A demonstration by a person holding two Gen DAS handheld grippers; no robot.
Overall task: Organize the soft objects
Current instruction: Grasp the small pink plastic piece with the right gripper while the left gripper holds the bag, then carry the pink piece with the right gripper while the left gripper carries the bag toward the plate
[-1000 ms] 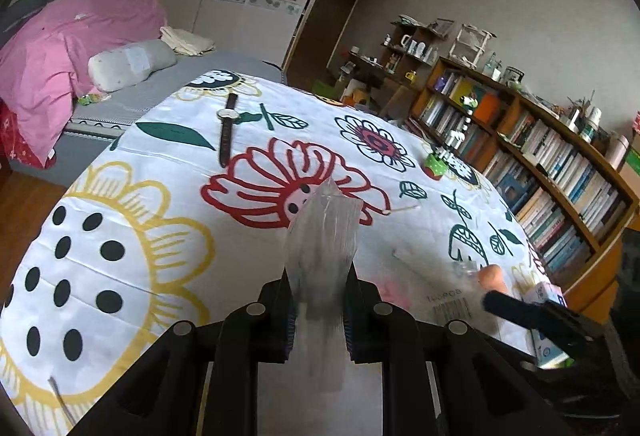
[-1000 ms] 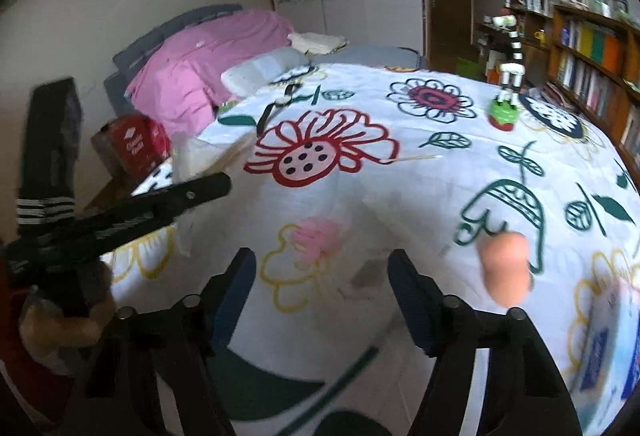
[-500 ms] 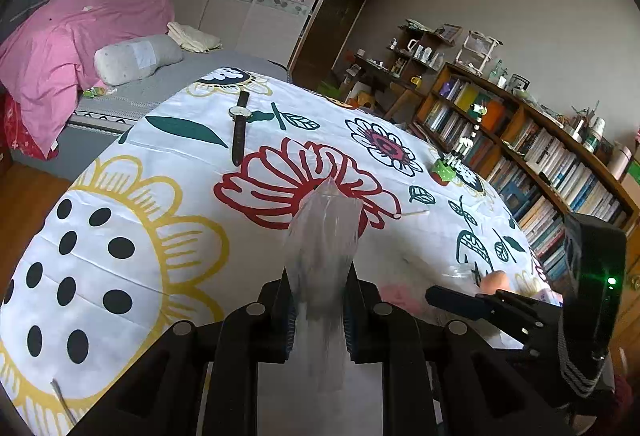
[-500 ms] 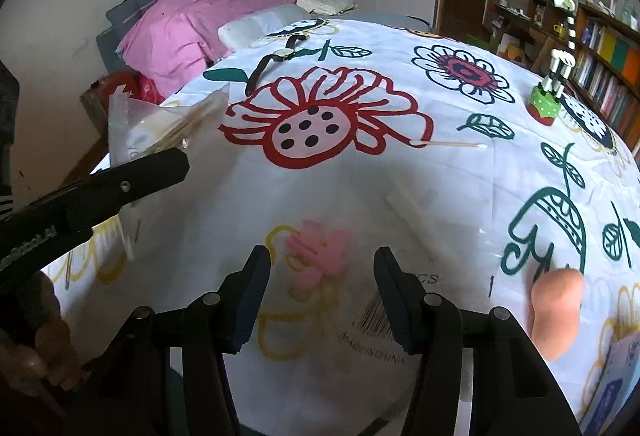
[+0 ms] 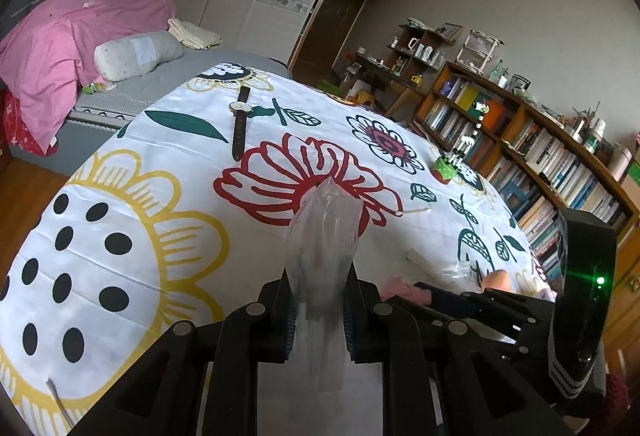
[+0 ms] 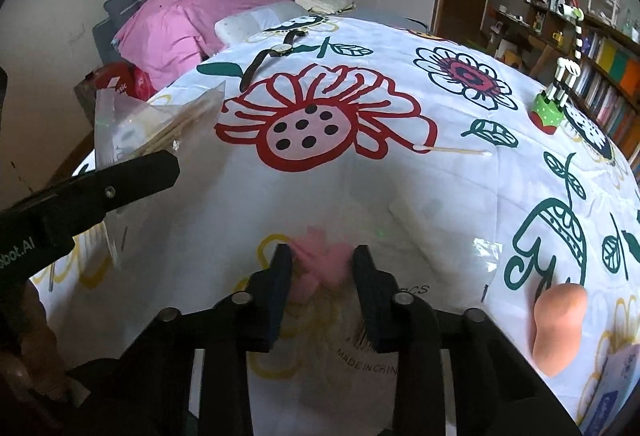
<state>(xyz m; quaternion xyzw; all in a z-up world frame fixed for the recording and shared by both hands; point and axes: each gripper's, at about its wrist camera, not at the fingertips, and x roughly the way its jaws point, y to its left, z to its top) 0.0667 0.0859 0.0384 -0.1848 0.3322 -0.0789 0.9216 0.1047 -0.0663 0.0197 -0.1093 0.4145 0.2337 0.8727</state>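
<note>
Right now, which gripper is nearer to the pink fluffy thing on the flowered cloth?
Right. The right gripper has its fingers on either side of the pink fluffy thing. The left gripper is off to that object's left, shut on a clear plastic bag.

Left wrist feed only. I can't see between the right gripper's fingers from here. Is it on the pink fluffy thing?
Observer: The pink fluffy soft piece sits between the fingers of the right gripper, which are close on both sides. I cannot tell whether it is clamped.
Operator: My bag is edge-on here. What's in it?
Observer: The clear plastic bag held in the left gripper contains thin wooden cotton swabs.
Operator: Anything else lying under the right gripper?
Observer: A flat clear plastic packet printed MADE IN CHINA, with a barcode.
</note>
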